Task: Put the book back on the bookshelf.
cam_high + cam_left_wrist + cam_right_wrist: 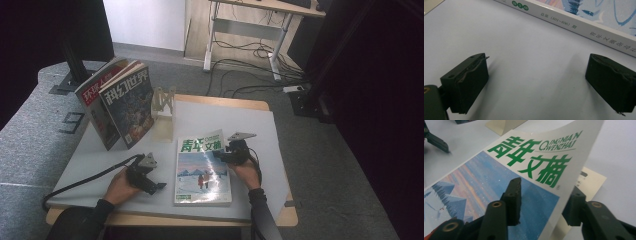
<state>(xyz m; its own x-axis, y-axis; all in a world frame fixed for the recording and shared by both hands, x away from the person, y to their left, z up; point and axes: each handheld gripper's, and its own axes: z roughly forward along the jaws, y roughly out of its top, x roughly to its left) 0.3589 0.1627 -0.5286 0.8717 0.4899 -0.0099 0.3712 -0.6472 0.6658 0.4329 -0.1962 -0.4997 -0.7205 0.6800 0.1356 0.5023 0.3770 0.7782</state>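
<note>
Magazine (202, 170) lay flat on the table (260, 135), near edge, between our two hands. Right tongs (223, 153) sat at the magazine's 1 o'clock corner. In the right gripper view the front cover (541, 167) was lifted off the pages, one jaw above it and one below; we couldn't tell for sure whether the pads pressed on it, but the cover stood up between them, so we read it as pinched. Left tongs (159, 186) rested low on the table at the magazine's 9 o'clock, jaws wide apart, nothing between them, the spine (584, 26) just ahead.

Step in hand, as we judged it: opening the cover. To do it well we'd grip only the cover sheet, not the pages under it, and swing it in an arc toward the spine rather than pulling straight up, so it wouldn't crease or tear. Left tongs could press by the spine so the magazine wouldn't slide. Two more magazines (120, 102) leaned on a stand (164, 105) at 11 o'clock, well apart.
</note>
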